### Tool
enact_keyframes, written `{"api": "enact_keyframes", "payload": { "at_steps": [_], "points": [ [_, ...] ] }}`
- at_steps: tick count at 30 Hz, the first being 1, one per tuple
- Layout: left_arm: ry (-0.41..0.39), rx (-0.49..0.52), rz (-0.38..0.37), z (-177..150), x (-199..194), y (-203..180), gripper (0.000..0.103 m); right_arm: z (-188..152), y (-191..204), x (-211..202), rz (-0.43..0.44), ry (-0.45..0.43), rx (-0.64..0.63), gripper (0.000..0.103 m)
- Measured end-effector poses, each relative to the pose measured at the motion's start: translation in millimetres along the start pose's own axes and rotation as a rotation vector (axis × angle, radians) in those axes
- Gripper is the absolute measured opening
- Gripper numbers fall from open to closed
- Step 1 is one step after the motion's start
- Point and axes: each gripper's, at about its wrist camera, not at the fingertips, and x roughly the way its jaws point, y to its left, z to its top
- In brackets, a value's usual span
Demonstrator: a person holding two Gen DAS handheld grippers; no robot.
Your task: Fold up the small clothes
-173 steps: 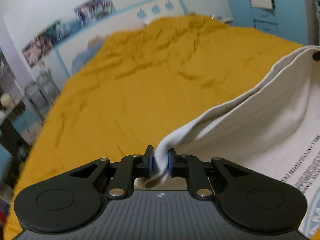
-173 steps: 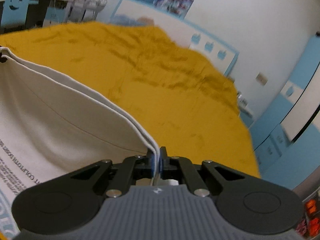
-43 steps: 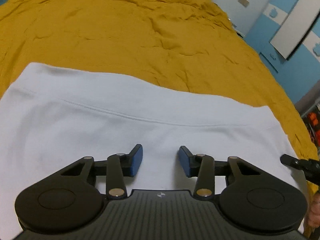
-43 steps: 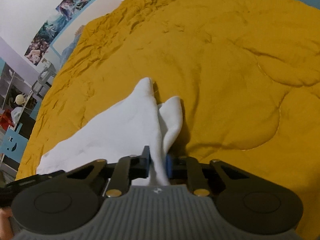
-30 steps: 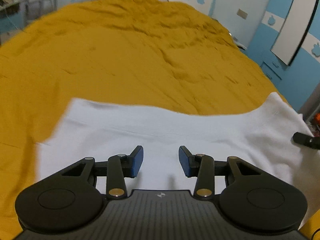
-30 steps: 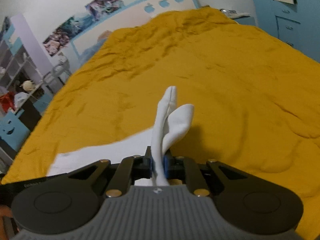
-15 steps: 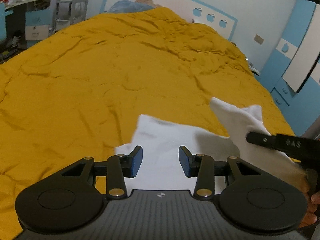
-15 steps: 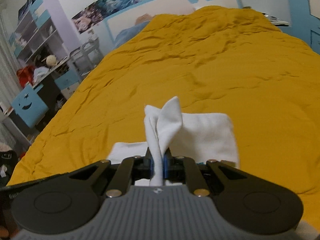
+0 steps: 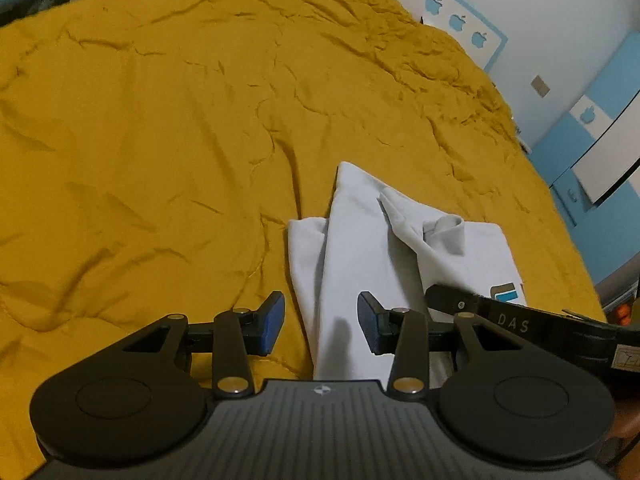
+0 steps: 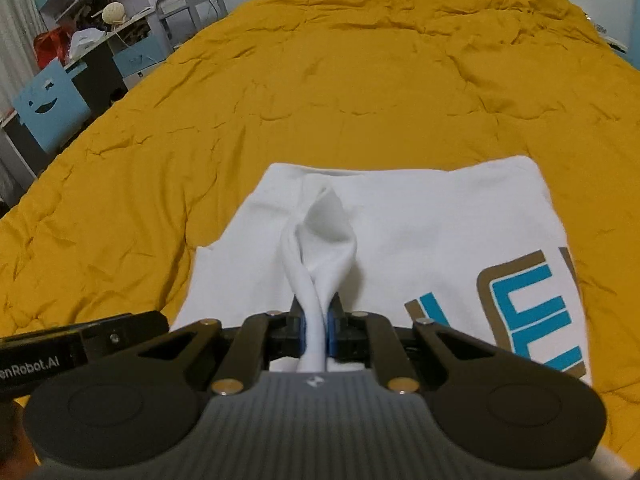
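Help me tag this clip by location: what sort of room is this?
Most likely a child's bedroom: the white garment lies on a mustard bedspread, with a cluttered shelf unit and a blue smiley-face box alongside.

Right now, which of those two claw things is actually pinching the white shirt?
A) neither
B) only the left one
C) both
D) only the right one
D: the right gripper is shut on a bunched fold of the white shirt, while the left gripper is open with nothing clamped in it.
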Motion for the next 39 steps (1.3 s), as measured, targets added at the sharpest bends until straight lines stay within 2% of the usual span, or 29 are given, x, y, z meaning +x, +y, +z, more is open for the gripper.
{"api": "enact_keyframes", "payload": {
  "at_steps": [4,10,13,18,21,25,26,28,29,30,32,36,39],
  "points": [
    [-0.022,-0.010,-0.015,0.7,1.6,4.5,0.048,1.5,-11.0,-6.7,0.012,-0.014,0.051,0.005],
    [-0.042,-0.026,-0.008,3.9,0.9,5.7,0.048,19.3,-4.8,-22.0,0.052,-0.102,0.104,0.005],
    [-0.047,-0.022,0.003,5.4,-2.9,6.9,0.048,28.4,11.6,-13.4,0.043,-0.080,0.091,0.005],
    [-0.053,-0.017,0.023,5.3,-7.0,11.5,0.048,23.7,24.1,10.4,0.027,-0.029,0.082,0.005],
    [-0.047,-0.029,0.034,5.5,-5.5,11.8,0.048,17.3,37.5,19.9,0.010,-0.005,-0.022,0.005],
    [-0.051,-0.016,0.045,3.8,-10.0,8.2,0.048,19.7,32.5,33.7,0.037,0.041,-0.035,0.006],
    [-0.054,-0.012,0.045,4.2,-12.8,7.4,0.048,20.2,31.4,31.6,0.046,0.038,-0.040,0.010],
    [-0.053,-0.011,0.046,3.7,-19.6,7.3,0.042,20.9,31.6,22.9,0.078,0.031,-0.045,0.019],
    [-0.047,-0.015,0.043,3.9,-23.3,8.0,0.040,19.6,33.9,14.6,0.105,0.022,-0.049,0.020],
    [-0.046,-0.022,0.038,3.7,-27.9,8.4,0.040,18.9,34.7,5.1,0.139,0.018,-0.051,0.020],
    [-0.052,-0.028,0.028,1.4,-40.5,8.8,0.040,14.3,35.2,-13.7,0.171,0.007,-0.059,0.027],
    [-0.086,-0.022,-0.002,-4.9,-70.7,7.1,0.040,-4.8,25.0,-57.4,0.300,-0.020,-0.032,0.028],
    [-0.093,-0.039,-0.053,-12.1,-90.6,4.2,0.042,-20.8,17.4,-86.8,0.350,-0.022,-0.042,0.028]
  ]
}}
